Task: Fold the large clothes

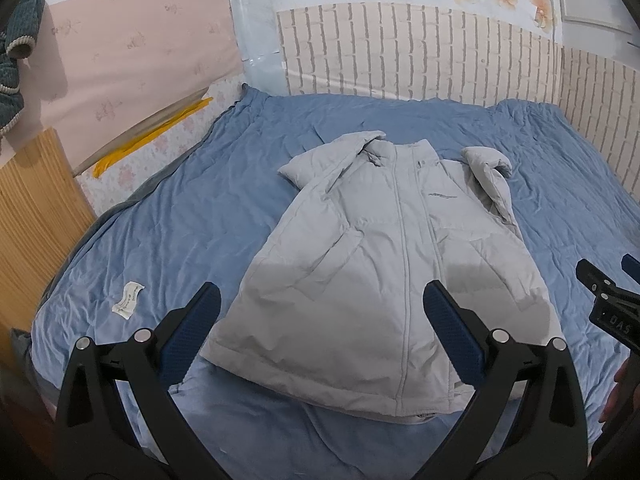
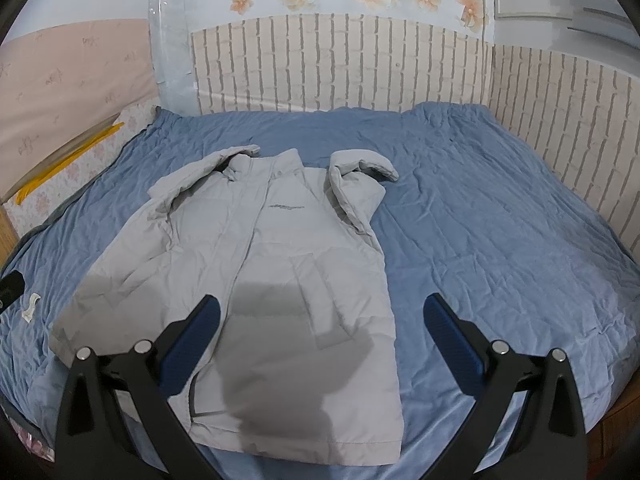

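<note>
A light grey padded jacket lies front-up on the blue bedspread, collar toward the far wall and hem toward me, both sleeves folded in along its sides. In the left wrist view my left gripper hovers open above the jacket's hem, holding nothing. The right gripper shows at the right edge of that view. From the right wrist view, the jacket sits left of centre. My right gripper is open over the jacket's right hem corner and the bedspread, gripping nothing.
A white care label lies on the bedspread left of the jacket. Brick-pattern wall panels bound the bed at the back and right. A wooden board and yellow strips stand at the left. A teal garment hangs top left.
</note>
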Action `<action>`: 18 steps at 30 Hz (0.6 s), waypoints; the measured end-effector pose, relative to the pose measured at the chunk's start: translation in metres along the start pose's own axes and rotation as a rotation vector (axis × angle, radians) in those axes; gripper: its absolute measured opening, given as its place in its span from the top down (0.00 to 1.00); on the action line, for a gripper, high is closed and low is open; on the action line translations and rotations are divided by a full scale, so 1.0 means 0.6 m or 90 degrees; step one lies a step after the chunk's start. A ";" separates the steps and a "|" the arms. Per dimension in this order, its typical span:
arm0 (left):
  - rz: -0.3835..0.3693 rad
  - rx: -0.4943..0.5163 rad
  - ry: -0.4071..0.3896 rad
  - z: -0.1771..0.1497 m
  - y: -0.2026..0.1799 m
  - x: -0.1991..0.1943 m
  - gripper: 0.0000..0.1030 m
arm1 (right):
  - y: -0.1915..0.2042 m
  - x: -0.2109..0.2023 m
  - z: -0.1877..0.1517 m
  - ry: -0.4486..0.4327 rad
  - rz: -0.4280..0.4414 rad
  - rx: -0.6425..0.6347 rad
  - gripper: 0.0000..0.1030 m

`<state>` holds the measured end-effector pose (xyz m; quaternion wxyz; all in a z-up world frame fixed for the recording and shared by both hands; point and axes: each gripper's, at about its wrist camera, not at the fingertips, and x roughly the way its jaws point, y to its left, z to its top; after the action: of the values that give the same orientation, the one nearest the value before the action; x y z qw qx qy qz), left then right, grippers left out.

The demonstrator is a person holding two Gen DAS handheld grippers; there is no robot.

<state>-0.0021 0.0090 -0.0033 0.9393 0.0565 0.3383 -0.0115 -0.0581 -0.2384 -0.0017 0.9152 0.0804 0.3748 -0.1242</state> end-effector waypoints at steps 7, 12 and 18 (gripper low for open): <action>0.001 -0.002 0.003 -0.001 0.004 0.004 0.03 | -0.003 0.003 -0.001 0.002 -0.001 -0.001 0.02; 0.000 -0.001 0.004 -0.001 0.004 0.003 0.03 | -0.004 0.005 -0.002 0.002 0.000 -0.001 0.02; 0.000 0.002 0.005 -0.005 0.002 0.004 0.03 | -0.005 0.011 -0.007 0.010 0.000 -0.003 0.02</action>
<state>-0.0020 0.0108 -0.0066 0.9378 0.0577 0.3422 -0.0120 -0.0574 -0.2412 -0.0096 0.9124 0.0793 0.3823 -0.1225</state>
